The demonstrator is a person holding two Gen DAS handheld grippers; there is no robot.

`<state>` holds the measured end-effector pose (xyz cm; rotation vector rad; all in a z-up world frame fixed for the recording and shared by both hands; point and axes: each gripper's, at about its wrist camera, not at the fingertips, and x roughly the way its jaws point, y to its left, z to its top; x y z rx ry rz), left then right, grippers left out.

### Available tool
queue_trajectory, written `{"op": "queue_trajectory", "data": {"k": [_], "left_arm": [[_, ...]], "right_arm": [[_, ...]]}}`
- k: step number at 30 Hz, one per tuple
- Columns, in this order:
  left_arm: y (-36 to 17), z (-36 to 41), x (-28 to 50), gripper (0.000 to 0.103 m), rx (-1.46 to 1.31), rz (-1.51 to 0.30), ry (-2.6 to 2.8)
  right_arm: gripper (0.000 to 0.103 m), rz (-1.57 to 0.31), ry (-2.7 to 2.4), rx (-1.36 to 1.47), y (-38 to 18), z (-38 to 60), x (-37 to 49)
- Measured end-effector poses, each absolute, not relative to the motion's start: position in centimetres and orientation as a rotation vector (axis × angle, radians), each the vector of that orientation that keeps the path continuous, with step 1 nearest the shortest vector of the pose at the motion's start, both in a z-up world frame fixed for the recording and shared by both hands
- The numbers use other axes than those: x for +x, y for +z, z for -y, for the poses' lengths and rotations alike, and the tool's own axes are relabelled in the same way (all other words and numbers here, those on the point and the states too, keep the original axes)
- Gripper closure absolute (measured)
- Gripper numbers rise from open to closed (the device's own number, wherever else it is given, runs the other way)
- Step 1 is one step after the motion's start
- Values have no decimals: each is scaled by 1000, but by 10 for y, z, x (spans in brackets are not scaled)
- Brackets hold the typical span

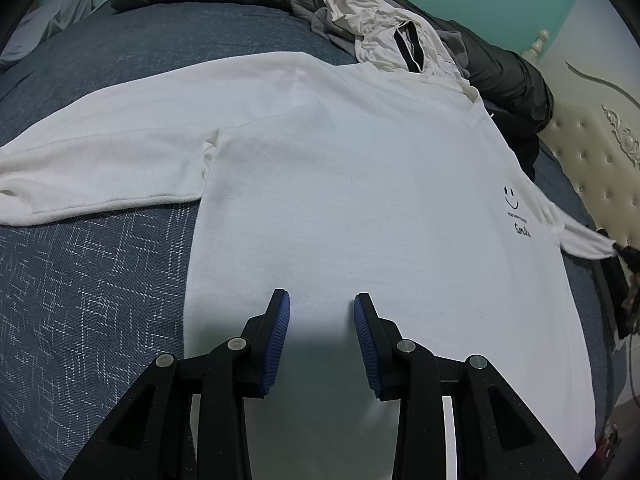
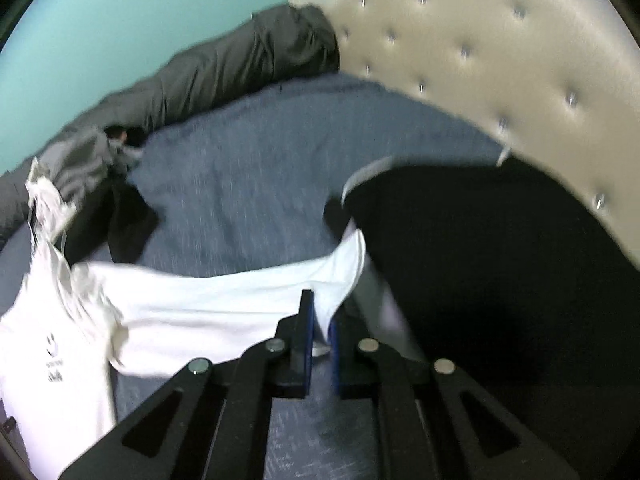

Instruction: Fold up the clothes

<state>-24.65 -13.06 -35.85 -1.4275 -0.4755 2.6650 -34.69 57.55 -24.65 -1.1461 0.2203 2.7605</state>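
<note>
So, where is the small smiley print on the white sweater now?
In the left wrist view the smiley print sits on the right side of the white sweater, near the sleeve that the right tongs pinch beside the headboard.

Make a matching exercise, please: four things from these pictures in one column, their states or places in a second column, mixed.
1. left claw
2. right claw
3. white sweatshirt
4. dark jacket

a. spread flat on the blue bedcover
b. shut on a sleeve
c. open above the hem
d. bunched by the teal wall

Pairs: 1-c, 2-b, 3-a, 4-d
</note>
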Motion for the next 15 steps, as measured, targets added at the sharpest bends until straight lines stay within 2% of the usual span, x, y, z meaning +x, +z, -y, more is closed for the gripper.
{"op": "queue_trajectory", "data": {"k": [6, 15], "left_arm": [[-358, 128, -247, 67, -1435, 441, 2673], [-358, 127, -249, 67, -1447, 411, 2674]], "right_arm": [[97, -190, 2713, -1109, -202, -614, -370], [97, -89, 2652, -1138, -173, -655, -383]]}}
